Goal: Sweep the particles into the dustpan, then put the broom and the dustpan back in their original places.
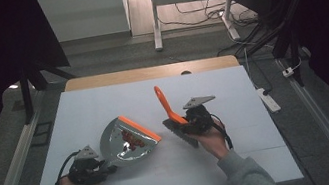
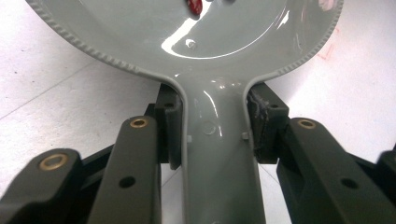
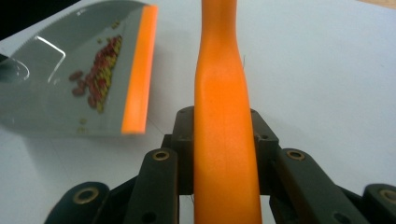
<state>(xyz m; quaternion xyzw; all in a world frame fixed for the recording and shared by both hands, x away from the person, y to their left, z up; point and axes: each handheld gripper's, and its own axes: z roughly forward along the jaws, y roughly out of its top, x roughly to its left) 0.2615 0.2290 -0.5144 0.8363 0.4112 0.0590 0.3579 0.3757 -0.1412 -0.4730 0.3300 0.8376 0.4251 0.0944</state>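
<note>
Dustpan (image 1: 127, 139) lies left of centre on the white desk (image 1: 103, 102) in the high view, its orange lip toward two o'clock and its grey handle running back toward eight o'clock into my left hand-held gripper (image 1: 107, 170). A small heap of red and yellowish crumbs (image 1: 131, 139) sits inside, near the lip. My right hand-held gripper (image 1: 183, 124) holds the orange-handled brush (image 1: 170, 114) just beside the lip, at its three o'clock side; the handle points toward eleven o'clock, bristles low near the desk.

Left gripper view: jaws are clamped on both sides of the dustpan handle.

Right gripper view: jaws are clamped on the brush handle, which runs straight up toward twelve o'clock; the dustpan lies at ten o'clock, lip facing the brush. I judge the right hand nearer the lip for any further sweeping.
</note>
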